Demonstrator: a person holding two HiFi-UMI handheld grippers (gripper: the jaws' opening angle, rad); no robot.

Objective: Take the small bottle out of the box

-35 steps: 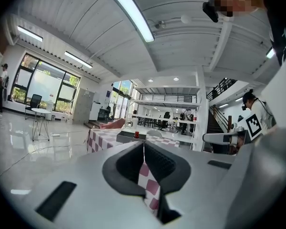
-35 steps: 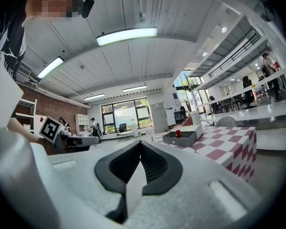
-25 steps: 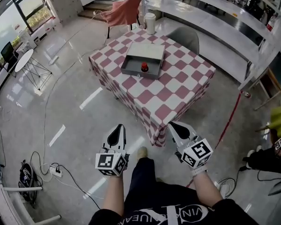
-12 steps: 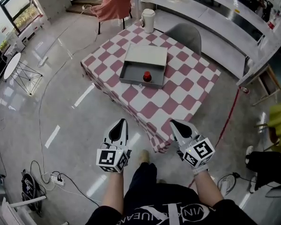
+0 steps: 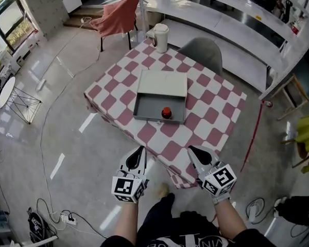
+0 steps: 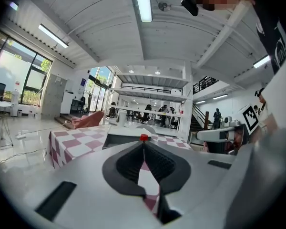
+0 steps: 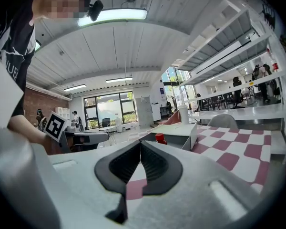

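Head view: the small bottle [image 5: 166,112], red-topped, stands inside the open grey box [image 5: 144,107] on the checkered bench [image 5: 216,112]. Its body is too small to make out clearly. The left hand-held gripper [image 5: 140,151] and right hand-held gripper [image 5: 192,150] hang by the bench's near corner, well apart from the box.

Left gripper view: the jaws are together with nothing between them, and the bottle's cap shows beyond the tips.

Right gripper view: the jaws are pressed together and empty, with bottle and box ahead.
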